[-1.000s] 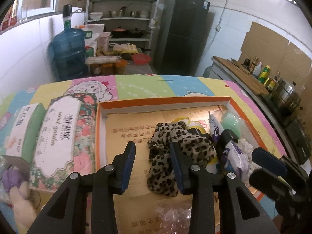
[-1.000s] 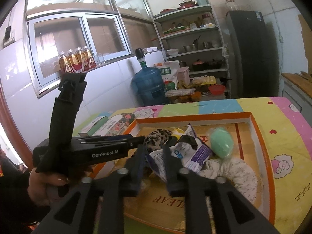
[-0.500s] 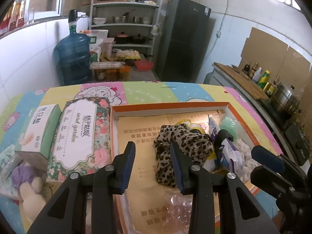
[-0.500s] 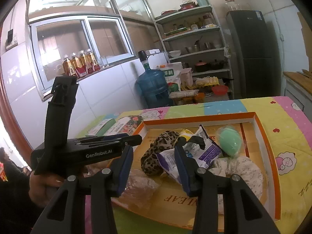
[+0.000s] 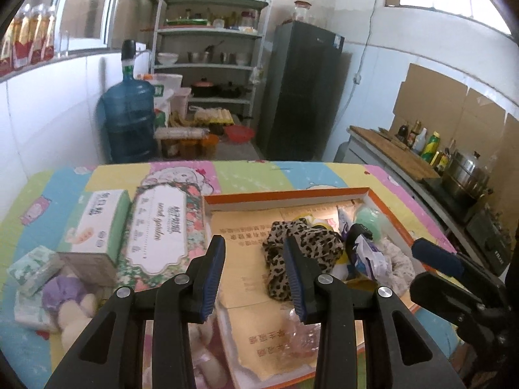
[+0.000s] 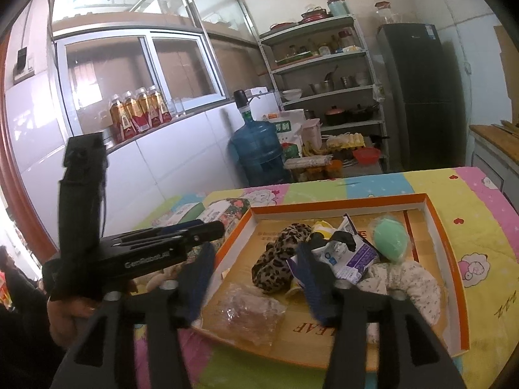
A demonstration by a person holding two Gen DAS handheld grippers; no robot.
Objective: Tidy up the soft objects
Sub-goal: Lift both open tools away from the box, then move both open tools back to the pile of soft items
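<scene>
An orange-rimmed box on the table holds a leopard-print cloth, a purple-and-white wipes pack, a green sponge ball, a white patterned cloth and a clear plastic bag. My left gripper is open and empty above the box's near left part. My right gripper is open and empty, raised over the box's near edge.
Left of the box lie a floral tissue pack, a green tissue box, small tissue packs and a purple-and-cream plush toy. A water jug, shelves and a fridge stand behind the table.
My right gripper opened, let go of the wipes pack and drew back and up. My left gripper also drew back and up from the leopard cloth, still open.
</scene>
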